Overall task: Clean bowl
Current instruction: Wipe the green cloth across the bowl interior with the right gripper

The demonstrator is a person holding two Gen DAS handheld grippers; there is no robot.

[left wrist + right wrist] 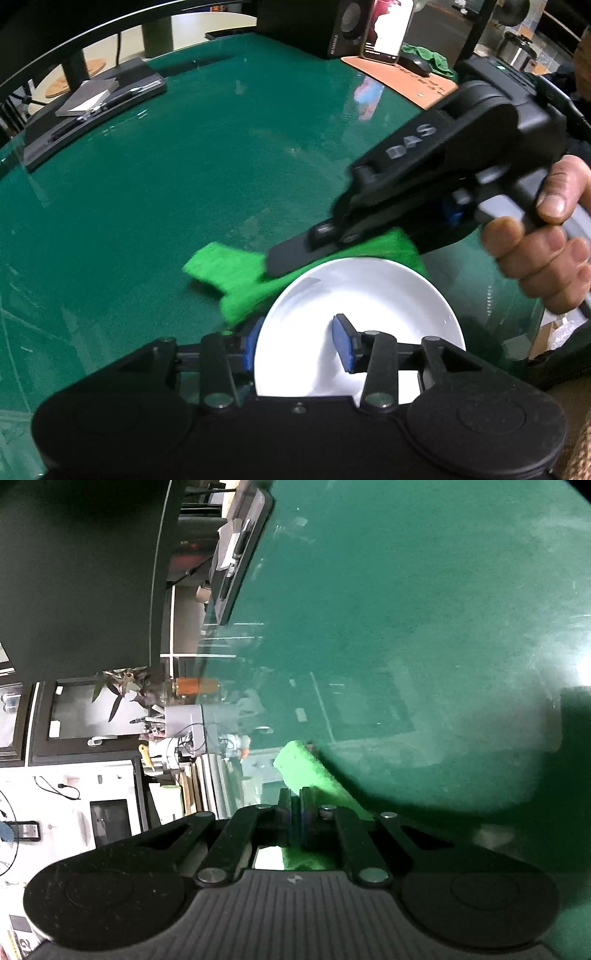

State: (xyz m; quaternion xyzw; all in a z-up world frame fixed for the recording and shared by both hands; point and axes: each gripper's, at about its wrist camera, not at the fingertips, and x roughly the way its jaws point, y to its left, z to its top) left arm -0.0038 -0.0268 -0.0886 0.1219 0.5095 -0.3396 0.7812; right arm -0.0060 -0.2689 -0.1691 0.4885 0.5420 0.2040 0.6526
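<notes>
A white bowl [369, 314] sits low in the left wrist view on the green table [166, 184]. My left gripper [295, 341] is shut on the bowl's near left rim, one blue pad inside the bowl and one outside. My right gripper [291, 258] comes in from the right, tilted on its side, shut on a bright green cloth [236, 280] that hangs over the bowl's far rim. In the right wrist view the right gripper [295, 812] pinches the green cloth [306, 771], which sticks out past the closed fingers. The bowl is hidden in that view.
A black stand with papers and pens [92, 107] is at the far left. A speaker [347, 26], a phone [388, 29], a mouse [415, 62] and a brown mat [417, 85] are at the far right. The table edge [532, 339] lies right of the bowl.
</notes>
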